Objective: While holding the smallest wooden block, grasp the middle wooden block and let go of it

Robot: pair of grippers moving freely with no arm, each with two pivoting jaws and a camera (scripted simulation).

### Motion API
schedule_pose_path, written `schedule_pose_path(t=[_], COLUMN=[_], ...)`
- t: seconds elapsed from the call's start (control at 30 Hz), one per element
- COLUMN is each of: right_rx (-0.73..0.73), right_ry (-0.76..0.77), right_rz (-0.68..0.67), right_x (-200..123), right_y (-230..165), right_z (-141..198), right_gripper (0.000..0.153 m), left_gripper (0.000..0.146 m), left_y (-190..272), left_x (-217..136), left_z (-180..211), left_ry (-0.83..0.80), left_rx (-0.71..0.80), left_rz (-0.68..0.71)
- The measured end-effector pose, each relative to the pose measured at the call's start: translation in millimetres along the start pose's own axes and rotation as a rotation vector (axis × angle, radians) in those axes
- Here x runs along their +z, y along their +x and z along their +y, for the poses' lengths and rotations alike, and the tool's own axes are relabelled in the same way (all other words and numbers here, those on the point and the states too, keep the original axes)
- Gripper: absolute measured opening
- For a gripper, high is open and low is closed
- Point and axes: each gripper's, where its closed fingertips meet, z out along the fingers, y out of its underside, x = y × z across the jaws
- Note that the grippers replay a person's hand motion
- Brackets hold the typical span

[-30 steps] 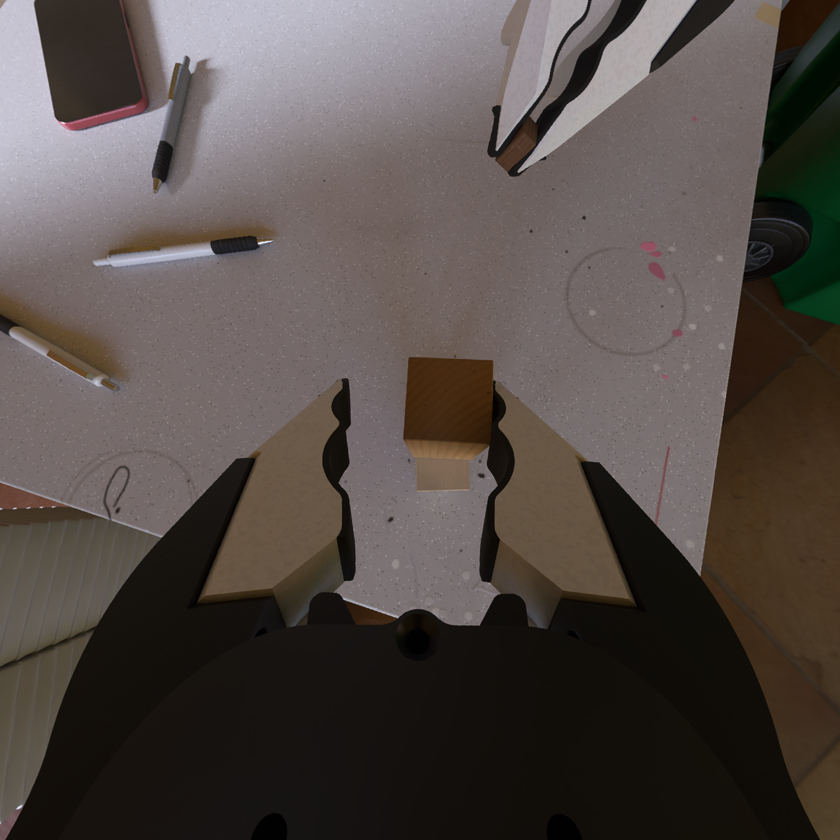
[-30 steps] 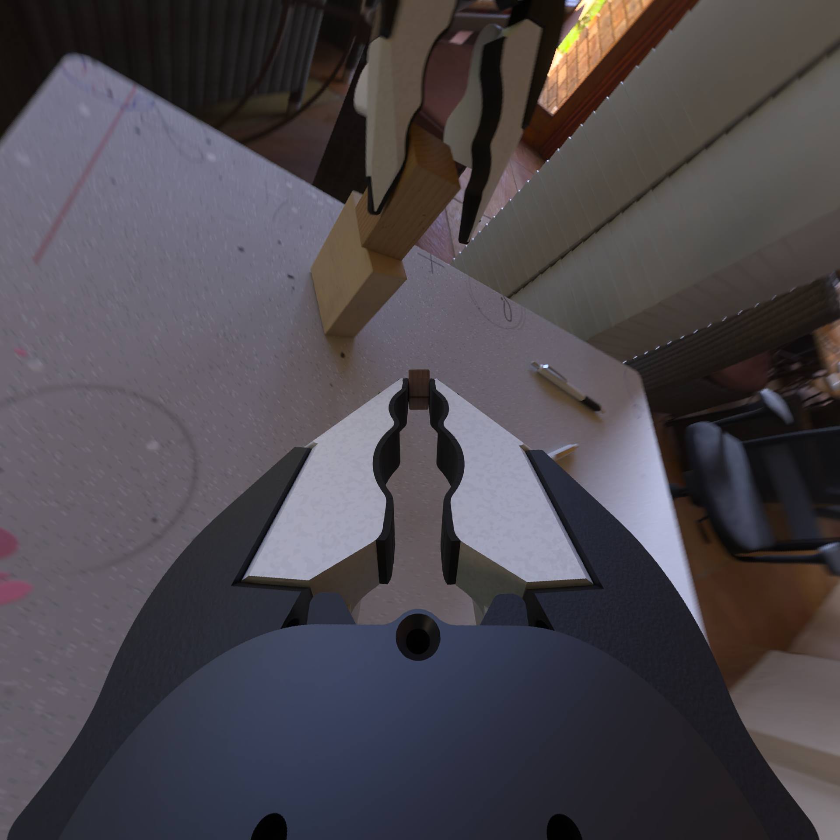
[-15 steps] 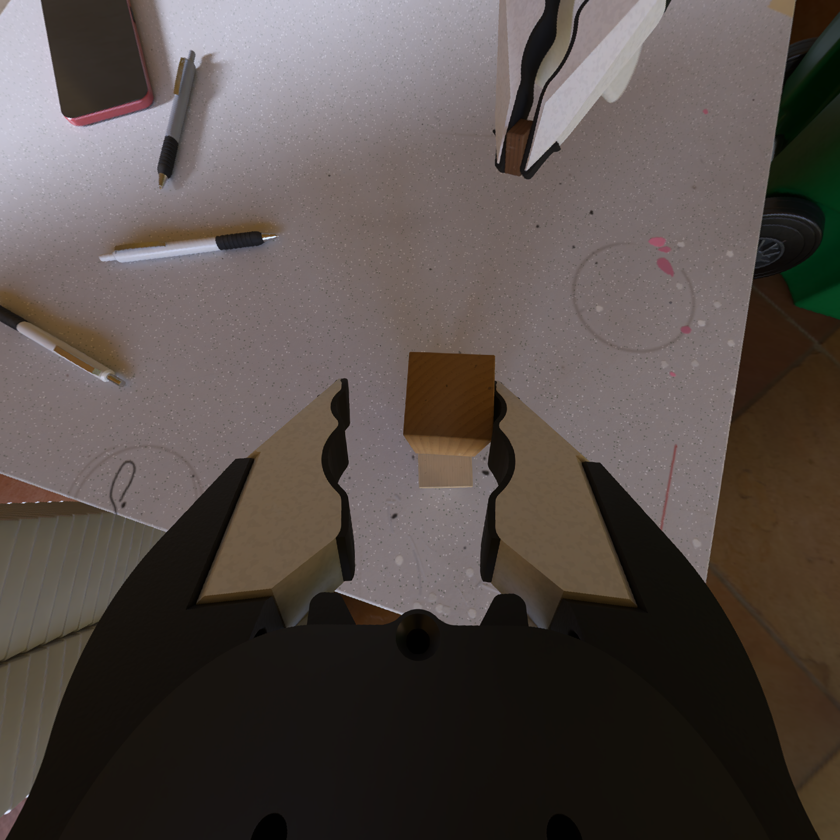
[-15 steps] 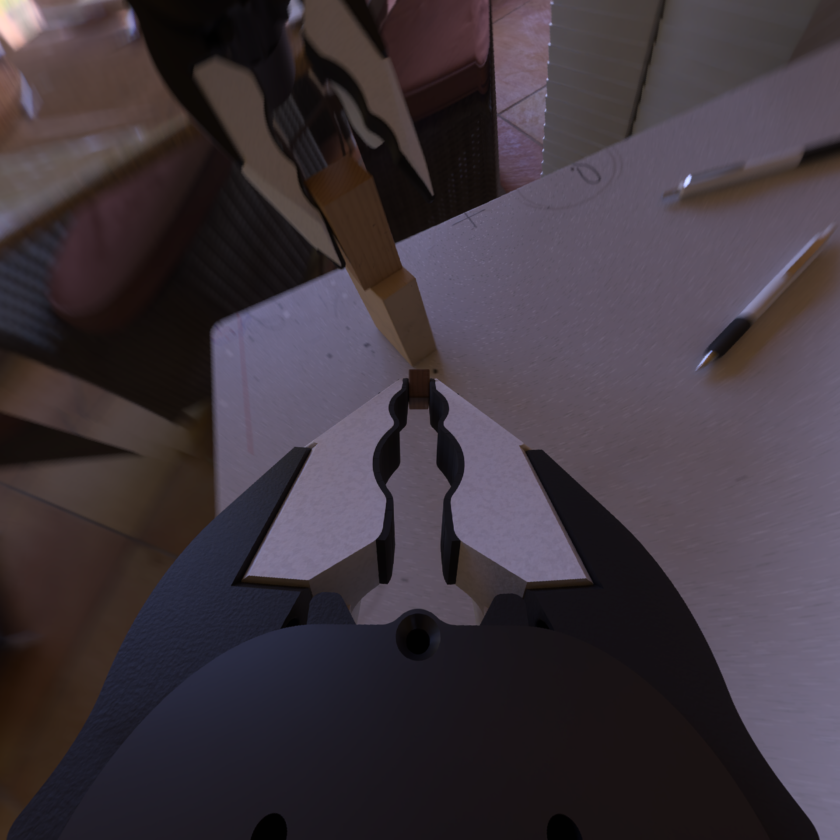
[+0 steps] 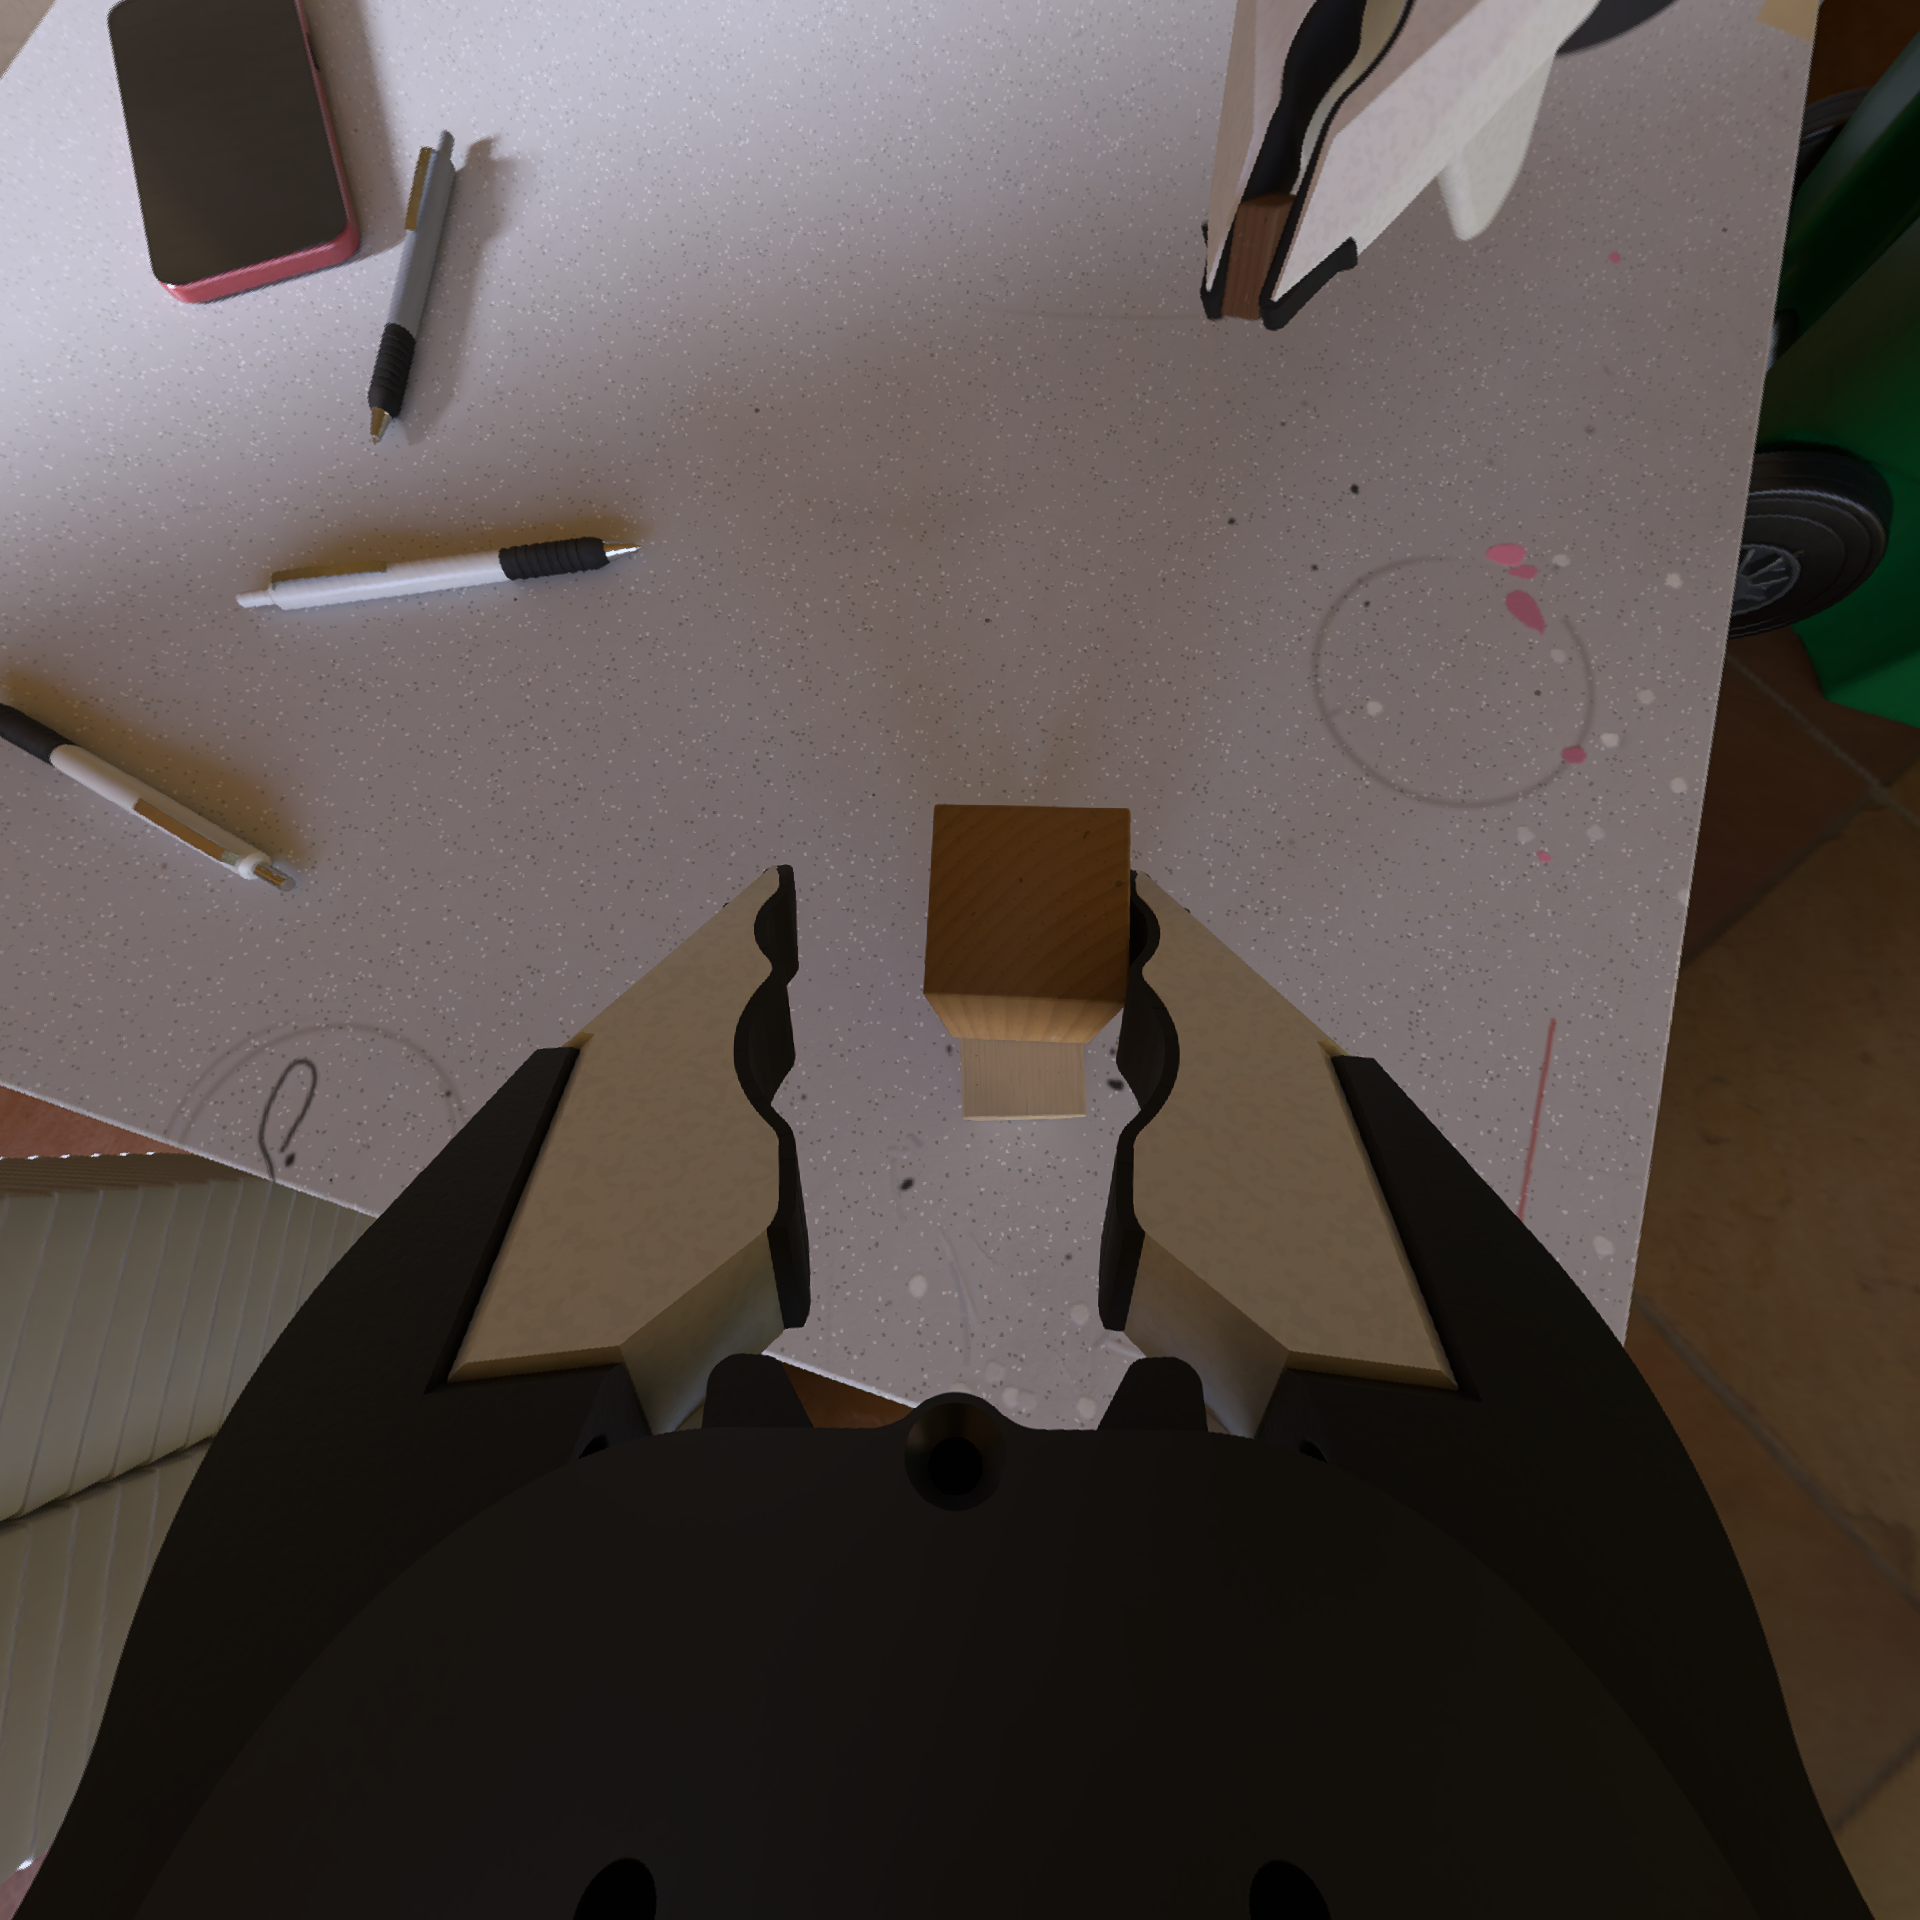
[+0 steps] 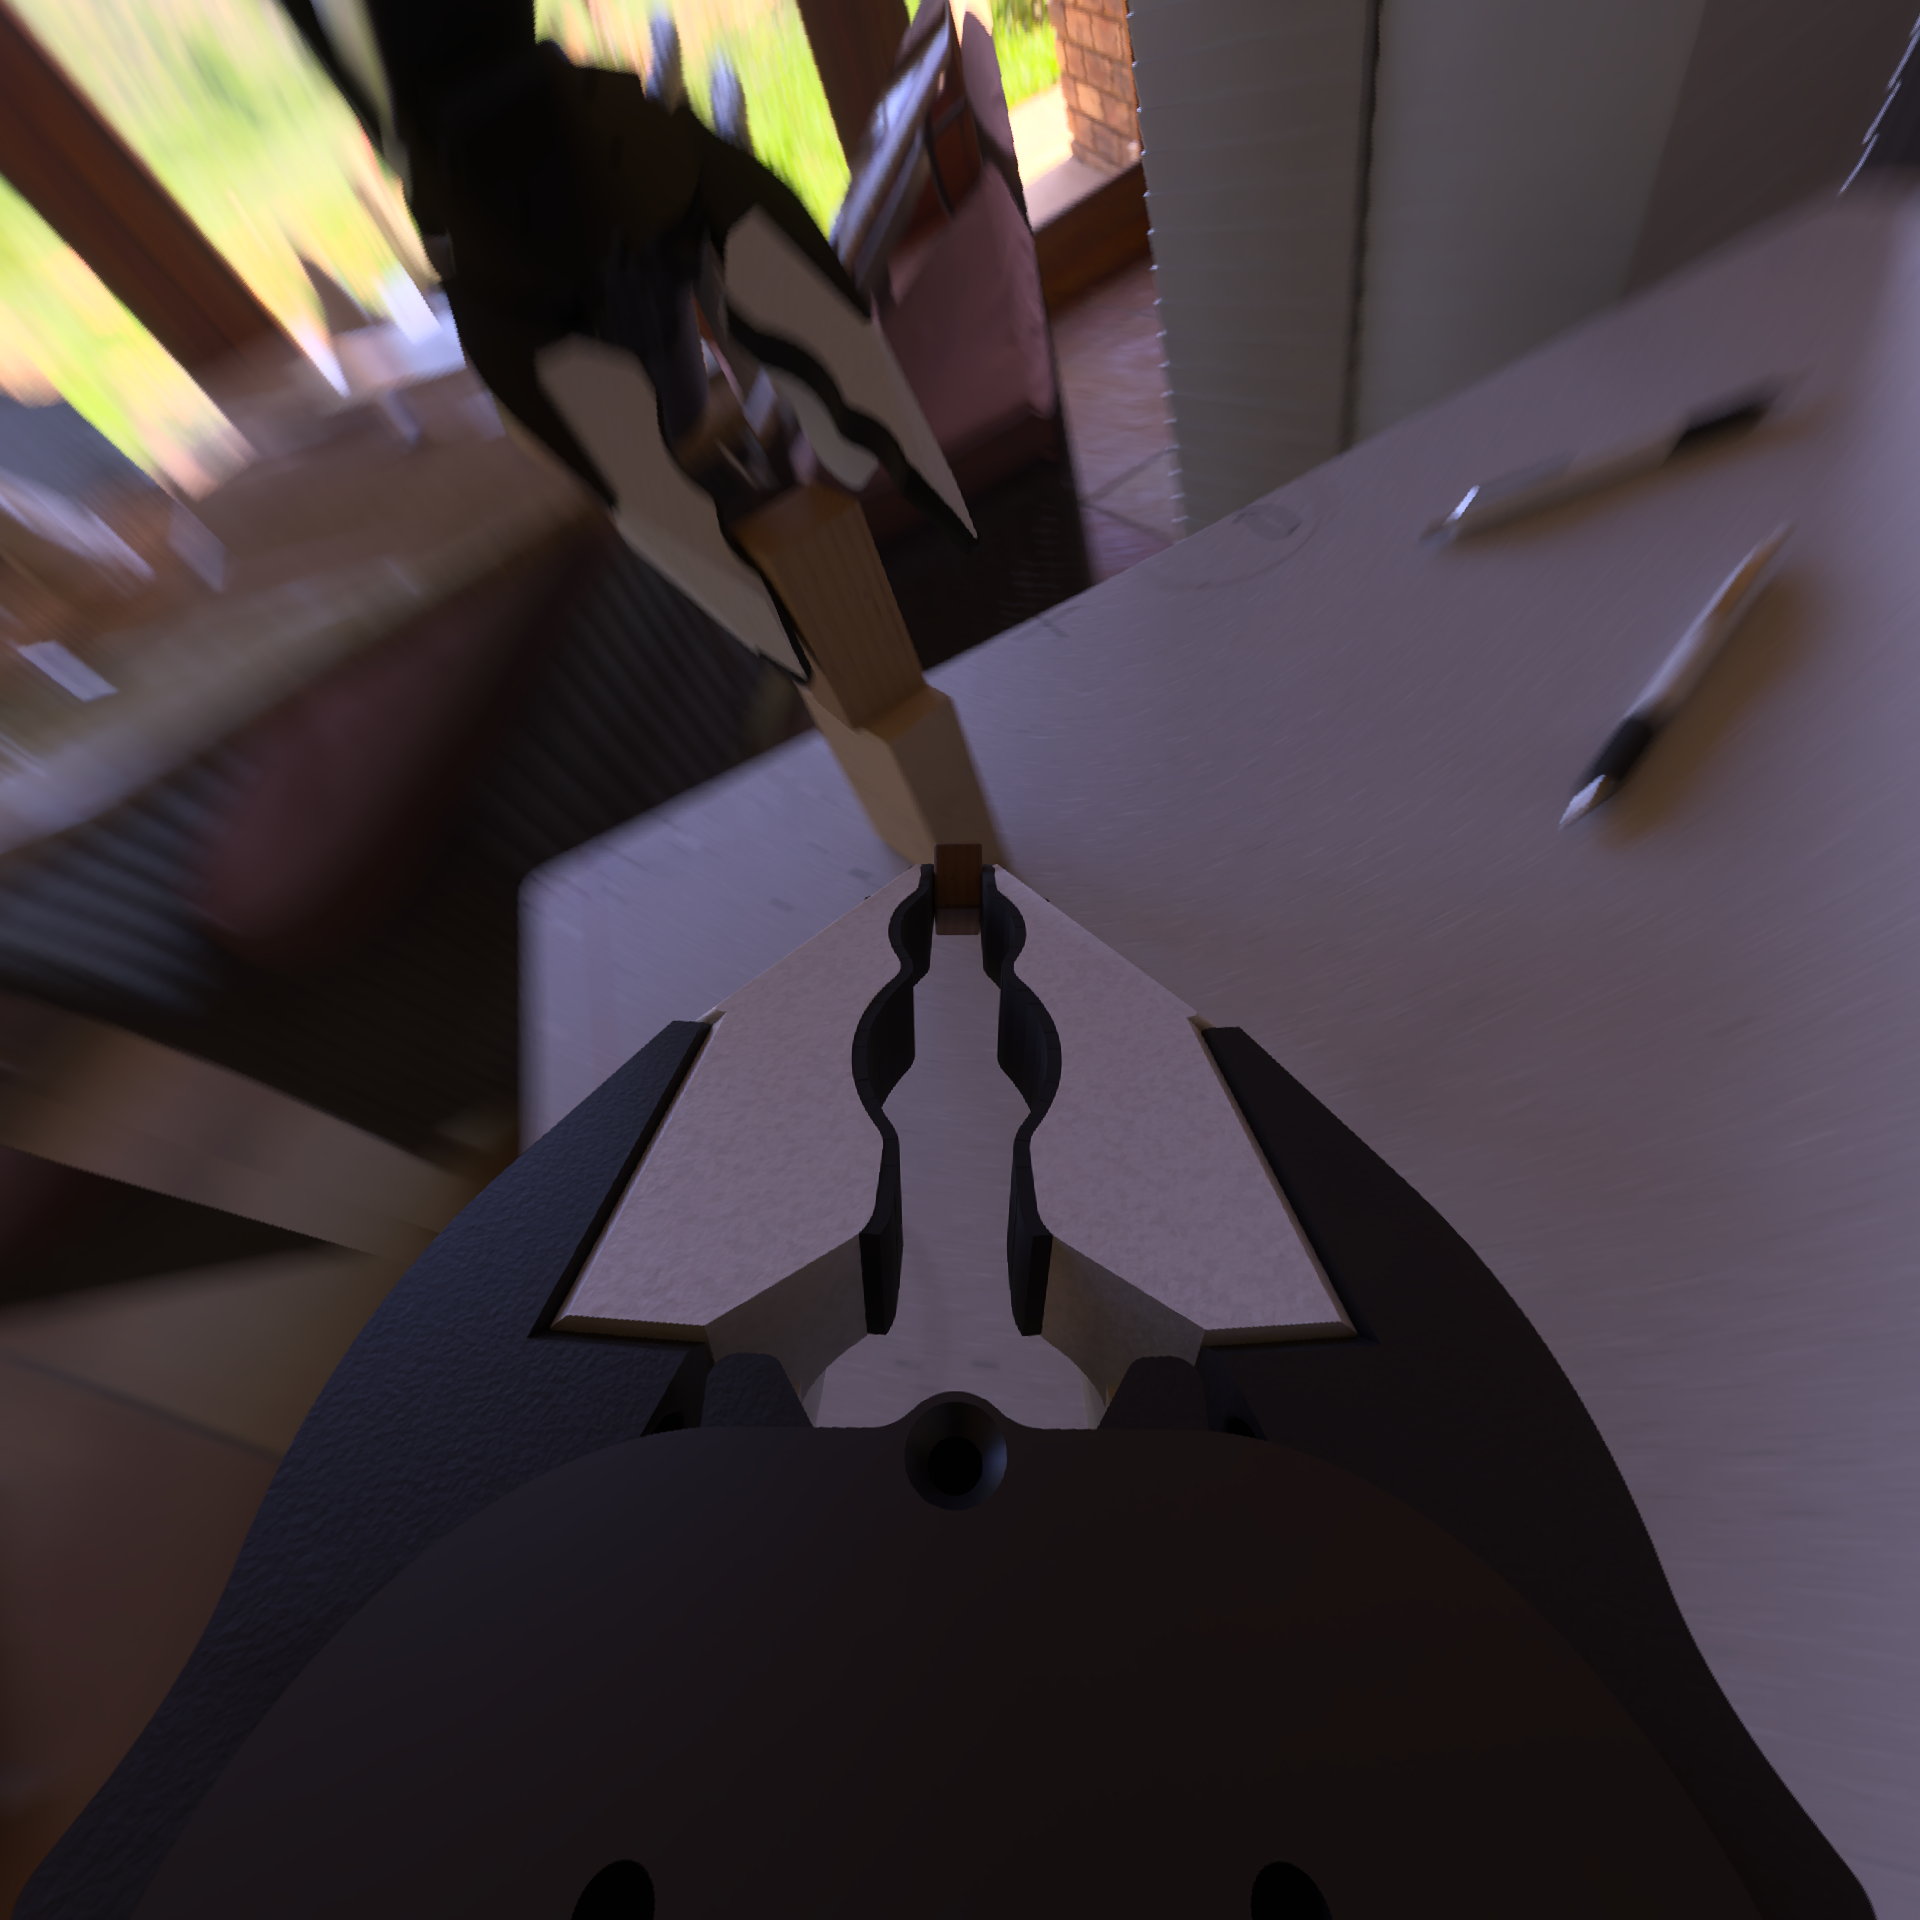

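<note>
Since the earlier frames the right gripper (image 6: pixel 958 902) has swung round, so its view now smears and looks across the bench corner toward the stacked blocks, while the left view has barely changed. The right gripper's fingers stay clenched on the smallest wooden block (image 6: pixel 957 873), a tiny dark-brown cube pinched at the tips and held clear of the speckled grey bench (image 5: pixel 935 436). The left gripper (image 5: pixel 956 904) hangs with its fingers spread wide; the middle wooden block (image 5: pixel 1027 902), a mid-brown square-topped piece, stands upright between them on a paler, narrower wooden block (image 5: pixel 1023 1081). It sits off-centre, touching or nearly touching the right-hand finger (image 5: pixel 1226 1049), with an open gap to the left-hand finger (image 5: pixel 675 1091). Its long axis seems to run vertically, along the fingers. Judged from this, the grasp is not yet made, and closing would call for shifting toward the block first, or it may be nudged off its support. From that block, the bench edge lies near on the right; pens (image 5: pixel 436 574) and a pink-cased phone (image 5: pixel 234 145) lie well apart to the left.
</note>
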Motion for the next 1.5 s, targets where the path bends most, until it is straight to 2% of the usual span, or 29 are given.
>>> schedule_pose_path(t=[0.07, 0.13, 0.23, 0.3, 0.77, 0.97, 1.03, 1.1, 1.17, 1.27, 1.33, 1.4, 1.5], right_rx=[-0.333, -0.578, -0.82, -0.916, -0.985, -1.083, -0.944, -0.696, -0.403, 0.117, 0.324, 0.369, 0.188], right_ry=[-0.057, -0.113, -0.189, -0.221, -0.208, -0.269, -0.304, -0.312, -0.29, -0.217, -0.161, -0.125, -0.101], right_rz=[0.106, 0.161, 0.17, 0.185, 0.219, 0.21, 0.169, 0.123, 0.077, -0.07, -0.143, -0.15, -0.065], right_x=[-0.3, 2.9, 10.6, 13.7, 17.4, 17.8, 18.4, 18.7, 19.2, 20.4, 20.4, 17.0, 3.1], right_y=[1.6, 1.2, -1.4, -1.6, -0.3, 0.4, 1.5, 2.3, 0.7, -8.5, -10.1, -7.8, -0.8], right_z=[-4.4, -3.8, 4.6, 7.9, -1.5, -2.9, -3.5, -3.6, -1.9, 1.7, 4.1, 5.1, 5.3], right_gripper=[0.008, 0.008, 0.008, 0.008, 0.008, 0.008, 0.008, 0.008, 0.008, 0.008, 0.008, 0.008, 0.008], left_gripper=[0.062, 0.062, 0.062, 0.062, 0.062, 0.061, 0.062, 0.062, 0.062, 0.063, 0.064, 0.064, 0.063], left_y=[-0.2, -0.5, -0.9, -1.0, -0.8, -0.7, -1.2, -1.6, -1.4, 1.7, 2.9, 3.9, 4.4], left_x=[0.3, 0.7, 1.5, 1.6, 2.5, 3.6, 3.6, 3.7, 3.9, 2.7, 1.7, 2.0, 2.6], left_z=[-0.3, -1.0, -2.0, -2.1, -2.0, -2.2, -2.1, -2.2, -2.1, -0.7, -0.2, -0.9, -1.4], left_ry=[0.001, -0.001, -0.006, -0.007, -0.007, -0.009, -0.01, -0.01, -0.011, -0.017, -0.016, -0.012, -0.02], left_rx=[-0.002, -0.001, 0.003, 0.004, 0.002, 0.0, -0.003, -0.007, -0.005, 0.005, 0.006, 0.006, 0.016], left_rz=[0.0, -0.001, -0.002, -0.002, -0.009, -0.013, -0.016, -0.021, -0.023, -0.014, -0.011, -0.01, -0.014])
